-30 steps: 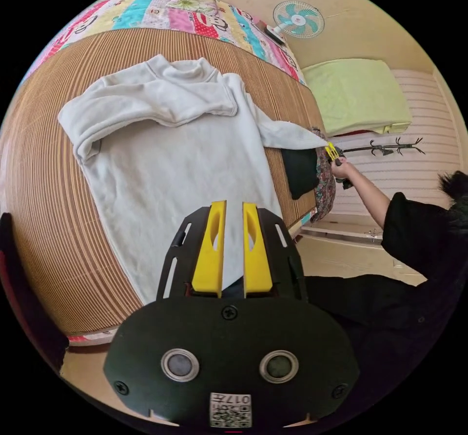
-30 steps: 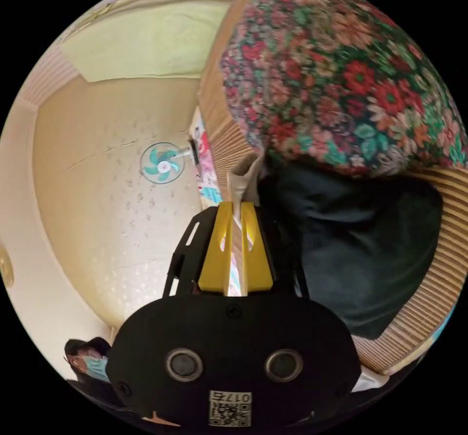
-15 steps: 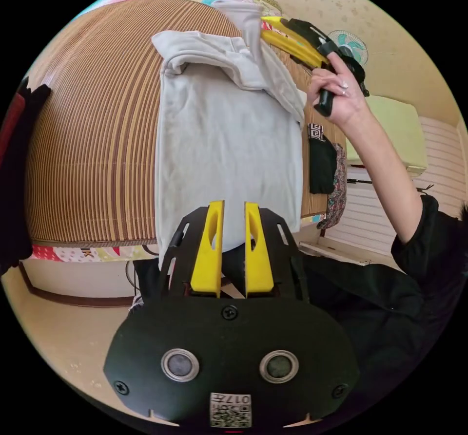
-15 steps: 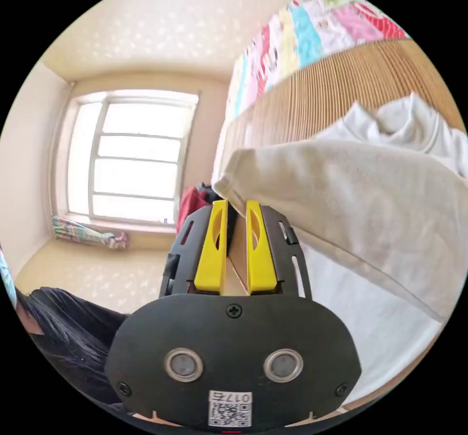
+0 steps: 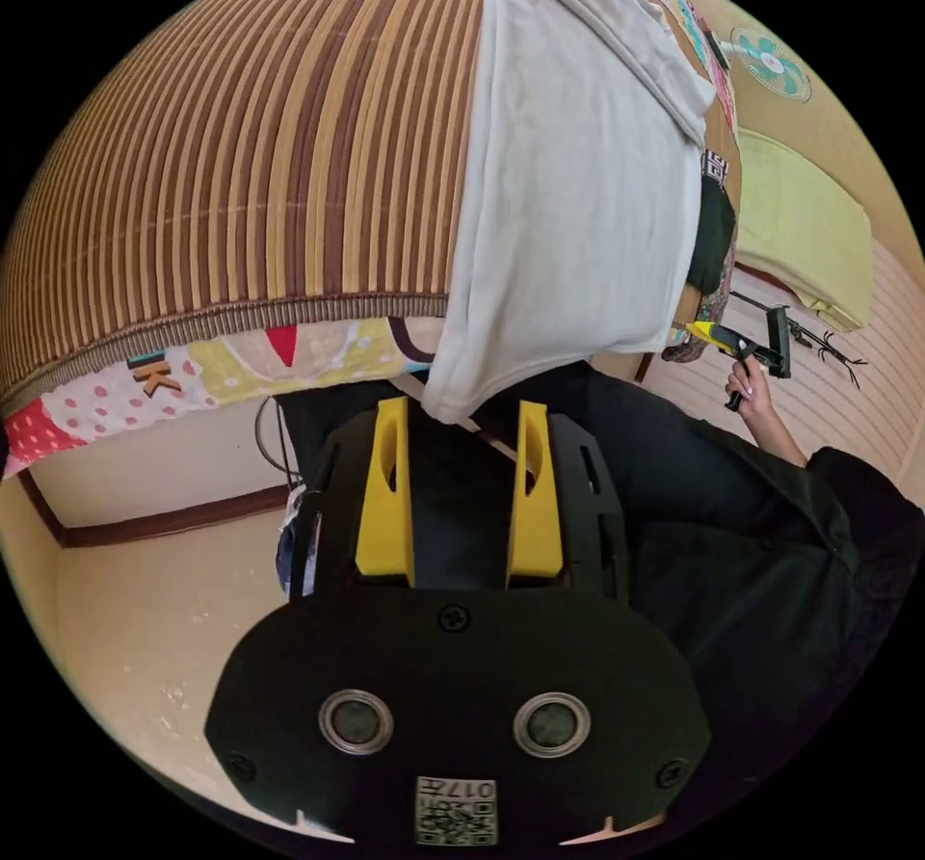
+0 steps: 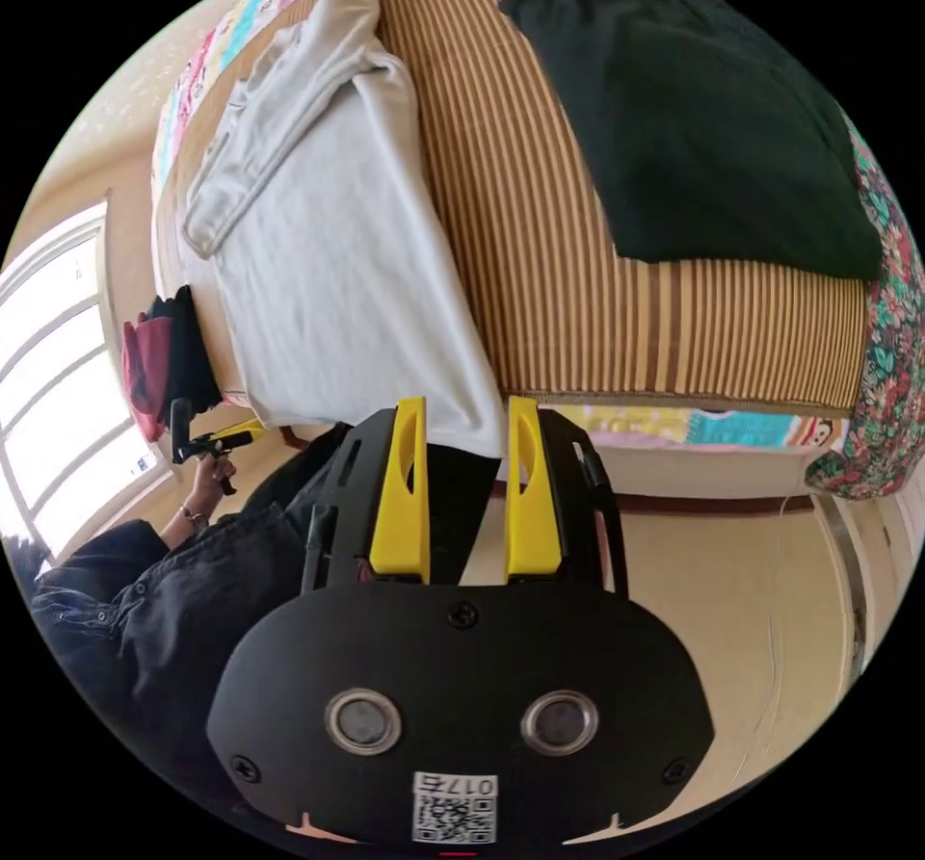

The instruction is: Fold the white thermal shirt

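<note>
The white thermal shirt [image 5: 578, 195] lies flat on the striped mat [image 5: 241, 157] of a bed, both sleeves laid across its upper part. Its hem hangs a little over the bed's near edge. My left gripper [image 5: 461, 412] is open, with one hem corner hanging between its spread jaws, not pinched. In the right gripper view the shirt [image 6: 328, 253] stretches away, and my right gripper [image 6: 466, 412] is open at the other hem corner. A hand holds each gripper: the right gripper [image 5: 708, 332] shows small beside the bed edge, the left gripper [image 6: 236, 434] likewise.
A black garment [image 6: 694, 118] lies on the mat beside the shirt, with a floral cloth [image 6: 891, 369] past it at the bed's edge. Red and black clothes [image 6: 159, 364] sit at the other side. The person's dark clothing [image 5: 732, 533] is close to the bed.
The right gripper has let go of the sleeve, which now lies folded over the shirt. Both grippers have come down to the hem at the bed's edge, and both have opened.
</note>
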`<state>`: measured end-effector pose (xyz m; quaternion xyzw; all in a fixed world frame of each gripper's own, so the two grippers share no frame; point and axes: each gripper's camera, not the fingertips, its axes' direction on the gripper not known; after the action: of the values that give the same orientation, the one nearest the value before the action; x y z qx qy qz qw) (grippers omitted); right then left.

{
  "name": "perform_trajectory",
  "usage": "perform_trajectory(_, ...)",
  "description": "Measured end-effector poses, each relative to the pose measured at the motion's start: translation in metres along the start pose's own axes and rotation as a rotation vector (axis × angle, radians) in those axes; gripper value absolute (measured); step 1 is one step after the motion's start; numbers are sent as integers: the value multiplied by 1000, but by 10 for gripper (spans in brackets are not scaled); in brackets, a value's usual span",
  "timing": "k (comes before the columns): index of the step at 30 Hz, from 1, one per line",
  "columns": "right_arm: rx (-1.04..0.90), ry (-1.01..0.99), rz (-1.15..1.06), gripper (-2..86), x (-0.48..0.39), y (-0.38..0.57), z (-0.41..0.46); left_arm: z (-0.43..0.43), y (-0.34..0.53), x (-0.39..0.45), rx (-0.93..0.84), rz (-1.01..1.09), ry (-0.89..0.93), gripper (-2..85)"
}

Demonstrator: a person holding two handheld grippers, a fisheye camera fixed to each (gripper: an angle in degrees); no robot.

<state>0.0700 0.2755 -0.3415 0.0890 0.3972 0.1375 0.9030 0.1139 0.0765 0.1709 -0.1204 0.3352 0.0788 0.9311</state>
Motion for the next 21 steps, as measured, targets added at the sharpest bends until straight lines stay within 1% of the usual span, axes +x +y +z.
perform_trajectory(2, -23, -48, -18, 130, 5, -1, 13, -4, -10, -5, -3, 23, 41, 137)
perform_trajectory(4, -120, -101, 4, 124, 9, -12, 43, -9, -21, -18, -31, -13, 105, 107)
perform_trajectory(5, -139, -96, 5, 122, 9, -14, 50, -11, -22, -22, -42, -31, 109, 98)
perform_trajectory(6, -168, -65, -2, 106, 7, -18, 61, -14, -23, -31, -65, -56, 122, 66)
perform_trajectory(8, -205, -36, -42, 71, 4, -18, 69, -25, -17, -42, -60, -46, 229, 45)
perform_trajectory(11, -148, -142, -79, 46, 11, 1, 50, -57, 11, -53, 1, -7, 466, 40)
perform_trajectory(13, -92, -349, -108, 40, 23, 33, 20, -79, 47, -61, 72, -21, 723, 40)
perform_trajectory(17, -21, -634, -118, 36, 41, 93, -14, -90, 104, -65, 157, -87, 930, 40)
perform_trajectory(18, 28, -768, -120, 34, 45, 107, -22, -88, 119, -70, 209, -148, 1049, 40)
perform_trajectory(19, 121, -936, -161, 33, 45, 117, -34, -87, 129, -72, 282, -192, 1178, 40)
perform_trajectory(21, 235, -1079, -236, 30, 35, 114, -50, -97, 128, -64, 391, -182, 1289, 40)
